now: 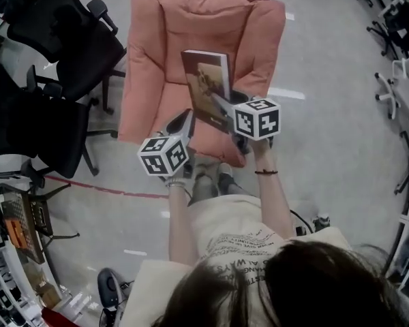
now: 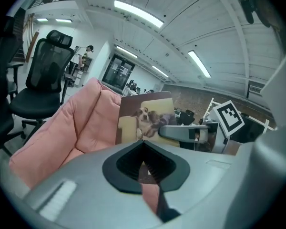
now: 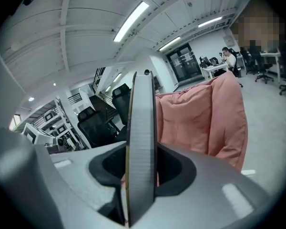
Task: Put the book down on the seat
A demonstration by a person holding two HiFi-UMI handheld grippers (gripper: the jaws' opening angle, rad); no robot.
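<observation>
Head view, and the big pink armchair (image 1: 259,39) fills the middle of the floor, black office chairs (image 1: 68,26) parked off to its left. The book (image 1: 206,80) is up over the seat cushion, cover showing, and whether its far edge touches the padding I cannot tell. The right gripper (image 1: 226,111) has its jaws clamped on the book's near edge, and the right gripper view shows the page block wedged edge-on between them. The left gripper (image 1: 184,125) sits just beside, jaws pressed together on nothing. The danger, as I read it, is that the cushion is soft and dished, so a book released while tilted could tip, flop open, or slide off the front lip to the floor. A one-edge pinch could also let it swing as it goes down. As for writing, the cover shows a dog on a sofa, with no title legible. The cubes carry only black-and-white square markers. The print on the person's shirt (image 1: 238,240) is too warped to read.
</observation>
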